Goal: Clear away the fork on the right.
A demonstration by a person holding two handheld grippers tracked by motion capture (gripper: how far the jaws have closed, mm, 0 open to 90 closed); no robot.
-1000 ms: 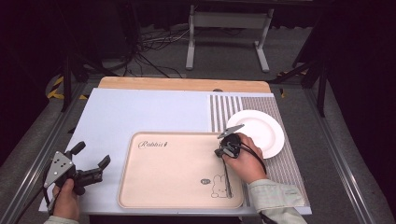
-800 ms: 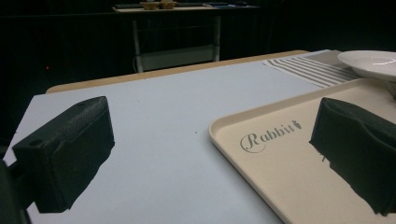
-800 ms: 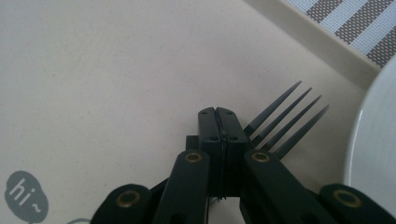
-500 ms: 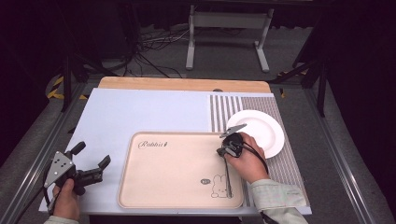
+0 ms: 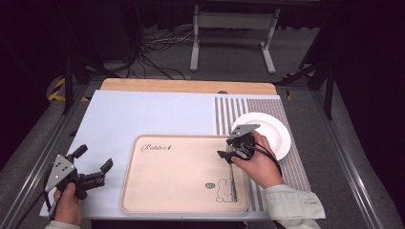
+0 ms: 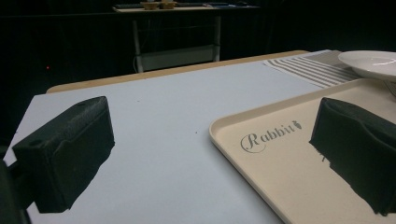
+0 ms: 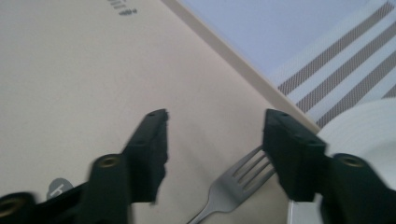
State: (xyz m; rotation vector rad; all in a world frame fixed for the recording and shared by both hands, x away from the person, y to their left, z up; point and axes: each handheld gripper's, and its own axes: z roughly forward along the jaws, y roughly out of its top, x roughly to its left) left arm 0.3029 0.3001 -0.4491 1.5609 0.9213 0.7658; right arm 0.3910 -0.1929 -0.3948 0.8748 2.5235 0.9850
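Note:
A metal fork (image 5: 232,180) lies flat on the beige "Rabbit" tray (image 5: 176,176), near its right rim. My right gripper (image 5: 229,147) hovers just above the fork's head. In the right gripper view the fork's tines (image 7: 252,169) lie below and between the parted jaws of the right gripper (image 7: 215,122). Those jaws have just been opening, and the pads touch nothing. A white plate (image 5: 268,132) sits on the striped mat to the right of the tray. My left gripper (image 5: 93,159) rests open at the table's front left, empty, with the tray's left rim (image 6: 224,135) ahead of it.
A pale blue mat (image 5: 143,114) covers the table, with a striped mat (image 5: 229,112) on its right part. A wooden strip (image 5: 186,86) runs along the far edge. Beyond the table stand a metal stand (image 5: 231,28) and cables on the floor.
The right gripper's jaws have parted and the hand has lifted slightly, leaving the fork lying on the tray. The left gripper has stayed where it was.

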